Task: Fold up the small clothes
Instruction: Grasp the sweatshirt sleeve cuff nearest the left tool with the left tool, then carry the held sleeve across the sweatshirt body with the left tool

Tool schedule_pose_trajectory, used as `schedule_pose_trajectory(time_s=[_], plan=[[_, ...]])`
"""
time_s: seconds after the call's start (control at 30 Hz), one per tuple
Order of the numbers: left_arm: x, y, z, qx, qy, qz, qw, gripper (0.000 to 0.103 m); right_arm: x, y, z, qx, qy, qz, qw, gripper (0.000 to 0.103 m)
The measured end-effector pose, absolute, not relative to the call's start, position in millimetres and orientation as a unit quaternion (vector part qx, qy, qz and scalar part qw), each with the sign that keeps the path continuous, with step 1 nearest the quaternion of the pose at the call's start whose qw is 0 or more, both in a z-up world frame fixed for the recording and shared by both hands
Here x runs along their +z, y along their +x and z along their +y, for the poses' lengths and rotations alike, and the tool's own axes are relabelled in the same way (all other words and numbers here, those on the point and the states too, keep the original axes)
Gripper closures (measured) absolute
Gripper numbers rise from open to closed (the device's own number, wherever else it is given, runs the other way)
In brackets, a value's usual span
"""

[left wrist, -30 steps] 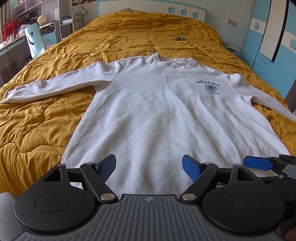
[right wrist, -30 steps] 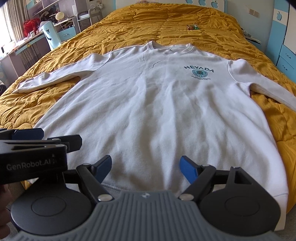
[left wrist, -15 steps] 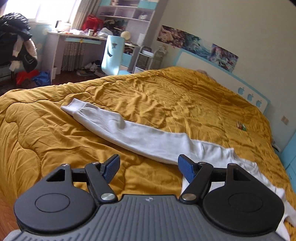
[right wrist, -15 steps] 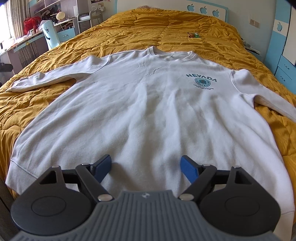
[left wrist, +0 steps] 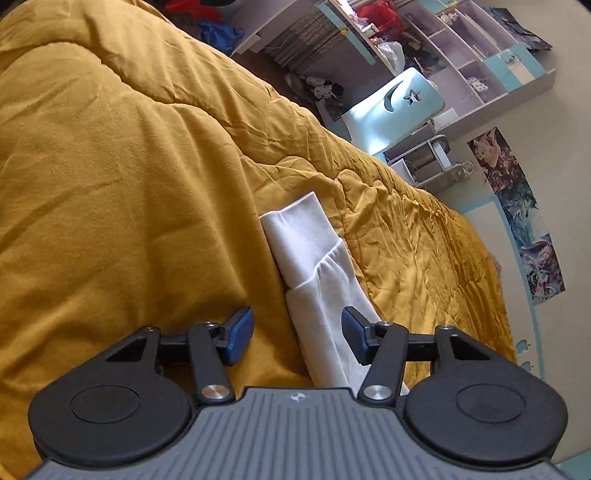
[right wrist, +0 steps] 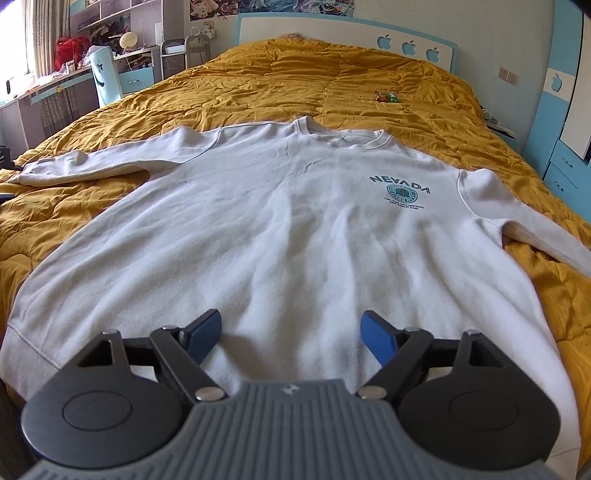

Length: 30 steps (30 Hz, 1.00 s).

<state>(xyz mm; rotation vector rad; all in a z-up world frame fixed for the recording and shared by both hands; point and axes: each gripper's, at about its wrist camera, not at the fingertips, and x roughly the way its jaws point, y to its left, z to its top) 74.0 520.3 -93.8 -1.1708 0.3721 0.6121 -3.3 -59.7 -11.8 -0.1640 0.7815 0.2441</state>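
Note:
A white sweatshirt [right wrist: 295, 229] with a teal NEVADA print [right wrist: 400, 186] lies flat, face up, on the mustard quilt [right wrist: 314, 81], sleeves spread to both sides. My right gripper [right wrist: 291, 334] is open and empty, low over the hem. In the left wrist view, the left sleeve's cuff [left wrist: 295, 240] lies on the quilt [left wrist: 110, 184]. My left gripper [left wrist: 297, 336] is open, with the sleeve [left wrist: 328, 317] running between its blue pads just behind the cuff. Whether the pads touch the cloth is unclear.
A small coloured packet [right wrist: 386, 96] lies on the quilt near the headboard [right wrist: 347, 33]. A light blue chair [left wrist: 395, 107], desk and shelves [left wrist: 461, 62] stand past the bed's left side. Blue drawers [right wrist: 565, 173] stand on the right.
My left gripper has swung from the hem out to the left sleeve and come down close over its cuff end. My right gripper has stayed over the hem, shifting slightly.

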Motion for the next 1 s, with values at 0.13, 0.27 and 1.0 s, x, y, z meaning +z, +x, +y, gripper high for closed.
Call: schedule_pose_trajectory(time_s=[0.13, 0.27, 1.0], plan=[[-108.6, 89.0, 537.0, 0.264, -0.563, 0.143, 0.77, 0.04, -12.2, 7.9, -53.2, 0.119, -0.094, 0.372, 0.916, 0.022], [-119.1, 98.3, 541.4, 0.251, -0.572, 0.124, 0.771, 0.086, -11.8, 19.6, -48.1, 0.117, -0.1, 0.364, 0.919, 0.022], [59.5, 150.4, 373.9, 0.136, -0.415, 0.072, 0.896, 0.094, -13.6, 103.8, -149.8, 0.046, -0.047, 0.343, 0.937, 0.021]])
